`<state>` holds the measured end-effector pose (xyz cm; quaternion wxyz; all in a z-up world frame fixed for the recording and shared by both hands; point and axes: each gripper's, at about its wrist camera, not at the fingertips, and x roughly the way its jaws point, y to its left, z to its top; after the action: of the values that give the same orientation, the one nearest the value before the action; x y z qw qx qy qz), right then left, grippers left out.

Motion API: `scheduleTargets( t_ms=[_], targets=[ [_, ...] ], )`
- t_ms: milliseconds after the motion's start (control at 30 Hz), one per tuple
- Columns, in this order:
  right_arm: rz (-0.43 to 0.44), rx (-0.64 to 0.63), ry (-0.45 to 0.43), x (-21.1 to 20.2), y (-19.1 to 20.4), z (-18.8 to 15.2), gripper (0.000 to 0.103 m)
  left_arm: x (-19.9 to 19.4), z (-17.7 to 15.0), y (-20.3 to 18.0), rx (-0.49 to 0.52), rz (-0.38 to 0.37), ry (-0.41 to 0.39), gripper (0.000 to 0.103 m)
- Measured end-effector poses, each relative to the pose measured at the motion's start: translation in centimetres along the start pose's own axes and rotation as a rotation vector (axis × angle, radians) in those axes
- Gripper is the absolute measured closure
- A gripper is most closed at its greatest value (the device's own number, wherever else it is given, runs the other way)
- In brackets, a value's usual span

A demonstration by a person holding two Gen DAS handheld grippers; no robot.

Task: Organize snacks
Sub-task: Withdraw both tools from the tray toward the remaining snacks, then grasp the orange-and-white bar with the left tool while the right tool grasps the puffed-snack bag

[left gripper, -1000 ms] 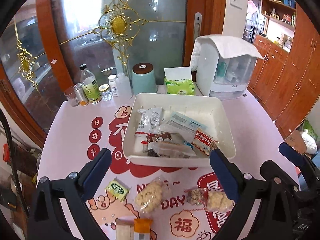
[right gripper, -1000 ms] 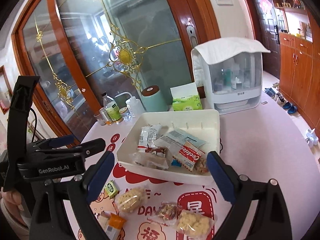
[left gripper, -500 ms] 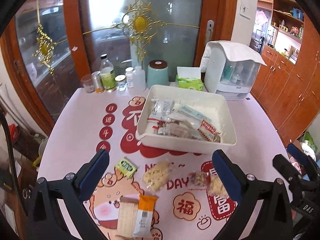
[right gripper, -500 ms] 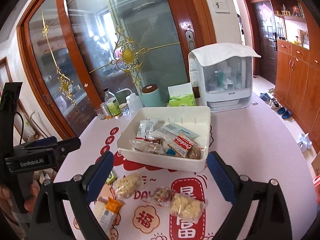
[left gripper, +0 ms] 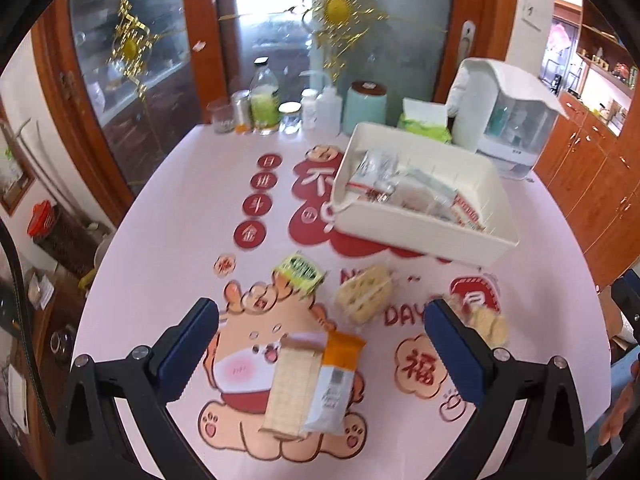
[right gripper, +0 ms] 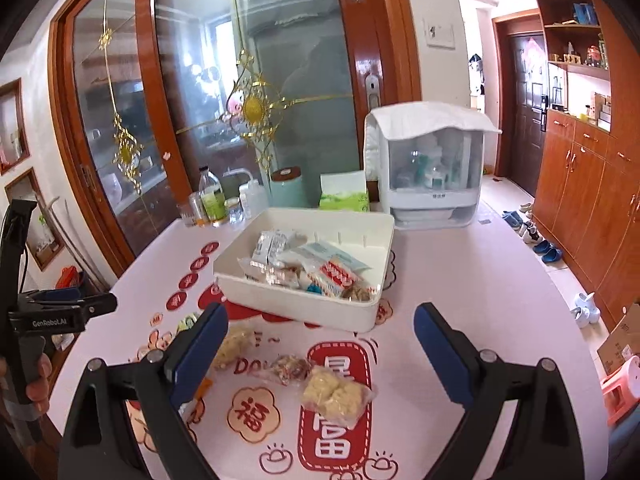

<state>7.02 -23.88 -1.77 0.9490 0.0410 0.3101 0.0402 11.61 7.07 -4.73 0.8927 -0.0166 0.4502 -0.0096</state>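
A white bin (left gripper: 424, 236) (right gripper: 304, 300) holds several wrapped snacks. Loose snacks lie on the table in front of it: a green packet (left gripper: 299, 272), a pale puffed-rice bar (left gripper: 364, 294) (right gripper: 236, 346), a wafer pack (left gripper: 292, 388) beside an orange-and-white packet (left gripper: 336, 384), a reddish snack bag (right gripper: 290, 368) and a yellow puffed-rice bag (right gripper: 336, 396) (left gripper: 486, 324). My left gripper (left gripper: 320, 344) is open and empty above the wafer and orange packets. My right gripper (right gripper: 320, 348) is open and empty above the reddish and yellow bags.
Bottles and jars (left gripper: 264, 108), a teal canister (left gripper: 366, 106), a tissue pack (left gripper: 424, 120) and a white covered appliance (left gripper: 508, 116) stand along the table's far edge. The tablecloth (right gripper: 460, 280) is pink with red prints. Wooden cabinets (right gripper: 580, 184) stand at the right.
Both grippers have pulled back from the bin toward the table's near side. The left one swung left, so the loose snacks now sit between its fingers. Nothing was picked up.
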Motion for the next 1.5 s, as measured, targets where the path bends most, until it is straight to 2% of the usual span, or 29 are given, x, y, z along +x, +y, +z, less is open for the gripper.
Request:
scheduleTargets(
  t_ms=[200, 333, 433, 533, 633, 800, 1033, 1267, 1500],
  targets=[
    [0.003, -0.019, 0.102, 2.1, -0.1, -3.3, 0.008, 2.8, -3.6, 0.6, 0.037, 0.052, 0.073, 0.001],
    [0.013, 0.0, 0.185, 3.9, -1.1, -6.2, 0.008, 6.6, -6.6, 0.3, 0.07, 0.086, 0.191, 0.001],
    [0.004, 0.012, 0.238, 5.1, -2.1, -8.1, 0.008, 9.1, -8.4, -0.1, 0.089, 0.081, 0.259, 0.001],
    [-0.011, 0.022, 0.282, 6.3, -3.0, -9.6, 0.008, 11.0, -9.8, -0.9, 0.112, 0.076, 0.296, 0.001],
    [-0.023, 0.027, 0.33, 7.5, -4.0, -10.9, 0.008, 12.2, -10.5, -1.6, 0.127, 0.072, 0.31, 0.001],
    [-0.038, 0.027, 0.39, 8.7, -5.0, -13.0, 0.009, 13.7, -10.8, -2.1, 0.132, 0.063, 0.329, 0.009],
    [-0.021, -0.04, 0.434, 10.6, -3.9, -13.8, 0.009, 15.1, -11.2, -2.7, 0.132, 0.061, 0.37, 0.02],
    [-0.043, -0.248, 0.429, 13.6, -1.0, -12.9, 0.009, 15.3, -11.0, -3.6, 0.178, 0.126, 0.357, 0.033],
    [-0.028, -0.434, 0.393, 15.6, 0.9, -11.4, 0.009, 15.2, -10.7, -5.1, 0.223, 0.117, 0.35, 0.04]
  ],
)
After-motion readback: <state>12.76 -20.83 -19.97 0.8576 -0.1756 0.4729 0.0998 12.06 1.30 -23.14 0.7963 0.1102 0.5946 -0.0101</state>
